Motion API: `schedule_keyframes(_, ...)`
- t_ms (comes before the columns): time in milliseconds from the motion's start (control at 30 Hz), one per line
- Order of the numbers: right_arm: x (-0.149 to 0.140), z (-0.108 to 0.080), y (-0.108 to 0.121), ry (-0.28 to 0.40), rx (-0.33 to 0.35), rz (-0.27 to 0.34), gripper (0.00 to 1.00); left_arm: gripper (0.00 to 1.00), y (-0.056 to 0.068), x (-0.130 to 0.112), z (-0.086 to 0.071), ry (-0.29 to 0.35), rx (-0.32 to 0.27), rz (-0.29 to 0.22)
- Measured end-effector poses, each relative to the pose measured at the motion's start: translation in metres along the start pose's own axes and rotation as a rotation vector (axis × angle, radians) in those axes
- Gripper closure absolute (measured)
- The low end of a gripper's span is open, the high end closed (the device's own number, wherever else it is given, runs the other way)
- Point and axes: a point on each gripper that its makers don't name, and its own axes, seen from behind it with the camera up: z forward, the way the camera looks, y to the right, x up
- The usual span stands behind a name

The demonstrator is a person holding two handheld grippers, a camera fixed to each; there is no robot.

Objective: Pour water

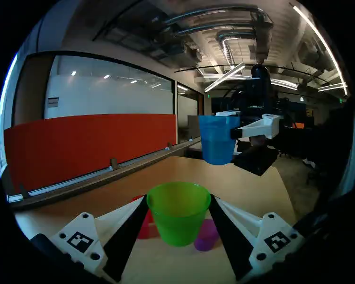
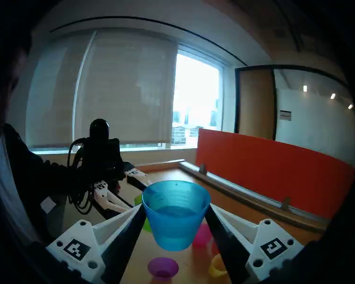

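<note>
The blue cup (image 2: pixel 176 222), with water partway up it, is gripped between the fingers of the right gripper (image 2: pixel 175 208), raised above the bench (image 1: pixel 244 184). The fingers of the left gripper (image 1: pixel 178 199) grip a green cup (image 1: pixel 179 222). A purple cup (image 2: pixel 163 268), pink cup (image 2: pixel 202 235) and yellow cup (image 2: pixel 217 266) stand on the tan bench, which is edged by an orange partition (image 1: pixel 83 142). Blinds (image 2: pixel 125 90) cover the window. Square coded tags (image 1: pixel 80 241) mark the fingers.

From the left gripper (image 1: pixel 178 208), close behind its green cup (image 1: pixel 178 225), and the right gripper (image 2: pixel 176 210), behind its blue cup (image 2: pixel 175 227), we faced each other, sharing the table (image 1: pixel 244 180) between.
</note>
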Motion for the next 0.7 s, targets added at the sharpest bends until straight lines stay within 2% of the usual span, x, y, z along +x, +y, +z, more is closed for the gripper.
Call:
schedule_keyframes(400,0.006,0.015,-0.006,0.004,0.002,-0.025,0.12,0.10,0.009,-0.008,-0.008,-0.011,-0.007,-0.015)
schedule_keyframes(700,0.004,0.023,-0.009,0.000,-0.003,-0.055,0.12,0.10,0.010,-0.014,-0.015,-0.020,-0.001,-0.015)
